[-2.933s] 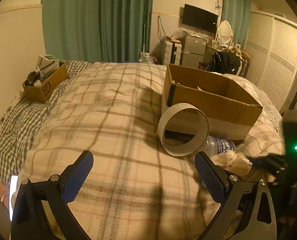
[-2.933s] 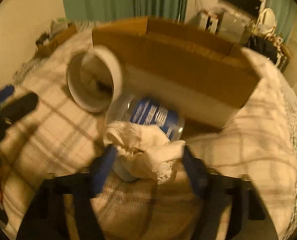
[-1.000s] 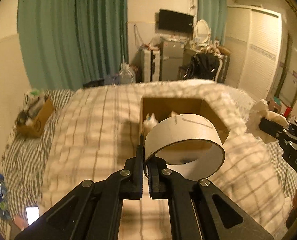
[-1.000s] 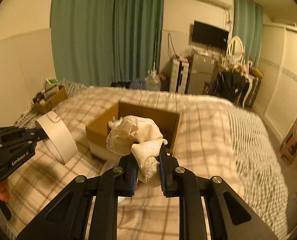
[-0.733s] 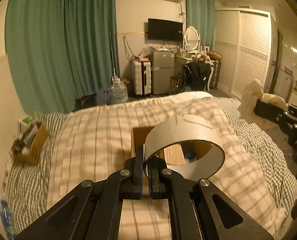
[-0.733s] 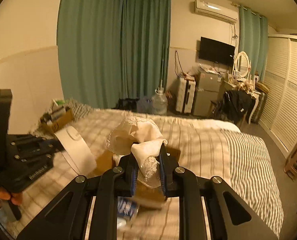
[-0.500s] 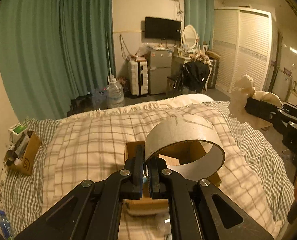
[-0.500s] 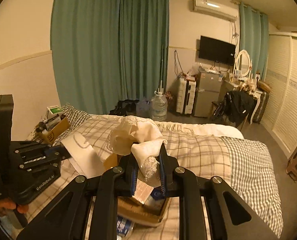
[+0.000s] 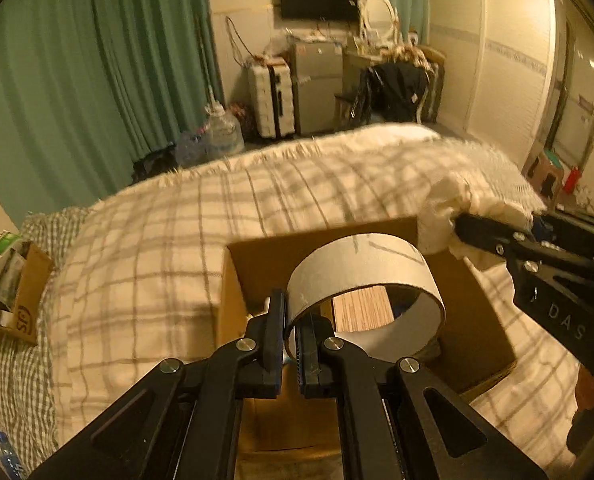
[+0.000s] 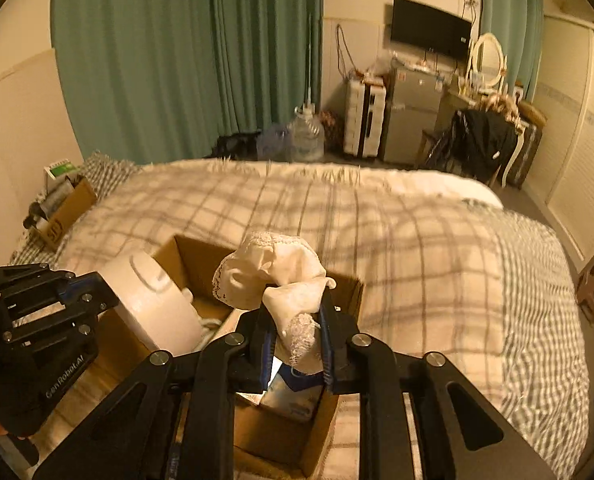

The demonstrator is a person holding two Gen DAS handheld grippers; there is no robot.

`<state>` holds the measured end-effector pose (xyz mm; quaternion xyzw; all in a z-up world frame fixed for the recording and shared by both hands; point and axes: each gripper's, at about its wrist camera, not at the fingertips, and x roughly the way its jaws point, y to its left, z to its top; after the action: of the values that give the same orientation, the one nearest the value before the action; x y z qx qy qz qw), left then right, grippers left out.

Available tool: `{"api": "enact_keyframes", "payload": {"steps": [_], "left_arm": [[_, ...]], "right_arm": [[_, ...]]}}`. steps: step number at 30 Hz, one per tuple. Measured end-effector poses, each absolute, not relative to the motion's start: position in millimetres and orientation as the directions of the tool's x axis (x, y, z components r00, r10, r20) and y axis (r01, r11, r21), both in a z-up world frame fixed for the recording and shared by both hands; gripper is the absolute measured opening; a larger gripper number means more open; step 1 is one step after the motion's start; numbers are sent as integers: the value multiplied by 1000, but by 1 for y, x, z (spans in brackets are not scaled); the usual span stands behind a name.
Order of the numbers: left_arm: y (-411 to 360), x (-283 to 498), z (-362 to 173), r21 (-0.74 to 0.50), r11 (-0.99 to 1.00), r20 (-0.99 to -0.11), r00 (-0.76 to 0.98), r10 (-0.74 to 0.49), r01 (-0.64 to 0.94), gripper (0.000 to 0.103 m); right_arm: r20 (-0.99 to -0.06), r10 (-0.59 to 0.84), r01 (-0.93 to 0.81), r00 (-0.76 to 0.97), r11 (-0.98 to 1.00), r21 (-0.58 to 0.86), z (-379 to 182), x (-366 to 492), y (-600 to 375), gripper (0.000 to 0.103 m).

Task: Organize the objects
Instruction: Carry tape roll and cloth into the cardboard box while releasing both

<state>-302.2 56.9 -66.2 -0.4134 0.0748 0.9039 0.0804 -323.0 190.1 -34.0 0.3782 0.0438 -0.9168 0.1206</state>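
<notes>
My left gripper [image 9: 292, 312] is shut on the wall of a wide white cardboard ring [image 9: 363, 276] and holds it over the open cardboard box [image 9: 233, 300] on the bed. The ring also shows in the right wrist view [image 10: 153, 300]. My right gripper [image 10: 295, 320] is shut on a crumpled white lace cloth [image 10: 273, 272] above the same box [image 10: 353, 292]. In the left wrist view the cloth [image 9: 445, 220] hangs at the box's far right corner. A wooden board [image 9: 361, 308] and blue-labelled items [image 10: 293, 396] lie inside the box.
The box sits on a plaid blanket [image 10: 397, 232] covering the bed. A small cardboard box [image 9: 25, 300] of clutter stands at the bed's left edge. Green curtains, suitcases, a fridge and a water jug [image 10: 307, 136] stand beyond the bed.
Both grippers closed on and lifted their objects from the bed, then tilted down over the box. The box now lies directly under the ring and the cloth.
</notes>
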Motion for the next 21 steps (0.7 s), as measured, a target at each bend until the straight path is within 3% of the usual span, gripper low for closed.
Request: {"api": "enact_keyframes", "payload": {"steps": [3,4,5,6,8,10,14,20,21], "left_arm": [[61,-307,-80,75,-969,-793,-603,84,-234,16],[61,-307,-82,73,-969,-800,-595,85,-237,20],[60,-306,-85,67,-968,-806,-585,90,-241,37],[59,-304,-87,59,-968,-813,-574,95,-244,63],[56,-297,-87,52,-968,-811,-576,102,-244,84],[56,-291,-84,58,-965,-805,-584,106,-255,84],[50,-271,-73,74,-961,-809,-579,99,-268,85],[28,-225,-32,55,-971,-737,-666,118,-233,93],[24,-215,-24,49,-972,-718,-685,125,-229,99]], "right_arm": [[-708,-186,247,-682,-969,17,-44,-326,195,35],[-705,-184,240,-685,-970,20,-44,-325,197,47],[-701,-183,235,-689,-972,23,-43,-324,199,56],[-696,-185,233,-693,-972,27,-41,-322,201,59],[-688,-187,229,-701,-973,31,-37,-318,203,69],[-685,-173,221,-707,-975,19,-32,-313,205,75],[-670,-140,201,-729,-979,-15,-18,-294,209,76],[-609,-120,191,-784,-980,-52,19,-242,212,77],[-598,-124,196,-792,-979,-56,24,-234,211,78]]}}
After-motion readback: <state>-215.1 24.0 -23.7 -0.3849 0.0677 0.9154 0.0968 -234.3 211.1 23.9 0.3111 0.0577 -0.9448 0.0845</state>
